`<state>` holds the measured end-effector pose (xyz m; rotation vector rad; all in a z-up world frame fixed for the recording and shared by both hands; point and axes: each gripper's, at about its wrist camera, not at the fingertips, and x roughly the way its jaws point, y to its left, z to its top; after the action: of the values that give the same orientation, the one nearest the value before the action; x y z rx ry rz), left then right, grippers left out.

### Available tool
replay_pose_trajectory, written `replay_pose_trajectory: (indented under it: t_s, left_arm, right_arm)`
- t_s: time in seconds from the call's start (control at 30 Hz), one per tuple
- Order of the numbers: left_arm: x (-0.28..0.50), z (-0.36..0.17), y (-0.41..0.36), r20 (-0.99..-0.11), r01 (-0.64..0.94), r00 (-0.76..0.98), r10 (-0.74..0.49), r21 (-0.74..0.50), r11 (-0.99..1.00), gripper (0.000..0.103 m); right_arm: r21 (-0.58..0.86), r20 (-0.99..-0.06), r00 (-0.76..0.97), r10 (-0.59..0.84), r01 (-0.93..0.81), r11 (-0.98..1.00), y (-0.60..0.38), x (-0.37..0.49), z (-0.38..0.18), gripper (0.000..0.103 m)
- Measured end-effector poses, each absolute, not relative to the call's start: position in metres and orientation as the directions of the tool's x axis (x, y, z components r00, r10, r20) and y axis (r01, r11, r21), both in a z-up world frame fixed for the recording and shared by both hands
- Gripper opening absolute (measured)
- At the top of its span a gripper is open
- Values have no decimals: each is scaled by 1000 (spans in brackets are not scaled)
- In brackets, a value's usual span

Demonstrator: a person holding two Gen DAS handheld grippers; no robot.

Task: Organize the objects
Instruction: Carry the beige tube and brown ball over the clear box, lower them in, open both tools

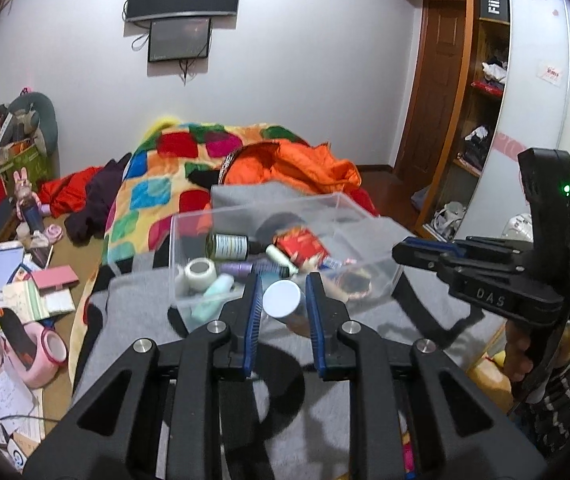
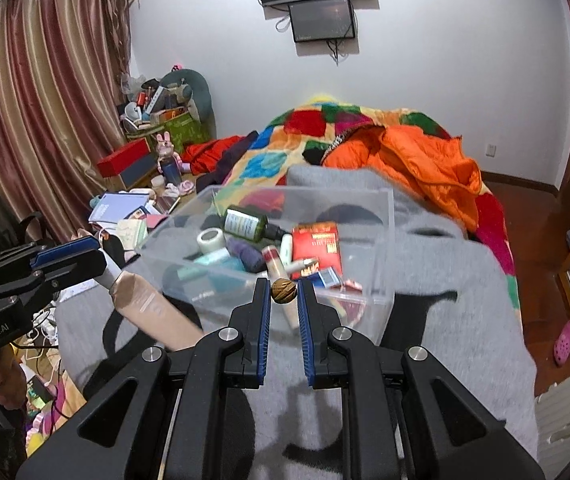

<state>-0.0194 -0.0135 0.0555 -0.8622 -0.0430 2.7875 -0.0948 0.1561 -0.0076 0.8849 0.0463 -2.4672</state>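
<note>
left claw (image 1: 283, 300) grips beige tube (image 2: 153, 310); right claw (image 2: 283, 292) pinches walnut (image 2: 283, 290) over clear bin (image 2: 385, 240).

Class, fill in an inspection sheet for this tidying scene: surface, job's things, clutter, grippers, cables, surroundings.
Surface: grey blanket on a bed, over a colourful quilt.
Job's things: clear plastic box holding a green bottle, tape roll, red packet and other small items.
Clutter: books and papers on the floor; orange jacket on the bed.
Grippers: left gripper shut on a beige tube with a white cap; right gripper shut on a walnut.
Cables: wires dangling under the wall screens.
Surroundings: curtain, wardrobe.
</note>
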Motion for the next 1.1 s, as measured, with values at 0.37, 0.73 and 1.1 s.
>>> replay_pose_trajectory:
  t_s: [0.37,0.73,1.1]
  left_arm:
    - [-46,83,-15,-506,-226,-822,260,-129,-966,21]
    - [-85,98,-20,-474,-221,-828,298,-213,-952,21]
    - [-125,76,-42,-511,-135,-814,275,-293,-947,0]
  right_arm:
    - [130,-579,-681,-448,465,-876,158,-111,1,12]
    - [127,-593,-686,-423,439,-890,159,-134,-5,12]
    - [138,-640,-650,-409,427,-894,155,-157,-26,12]
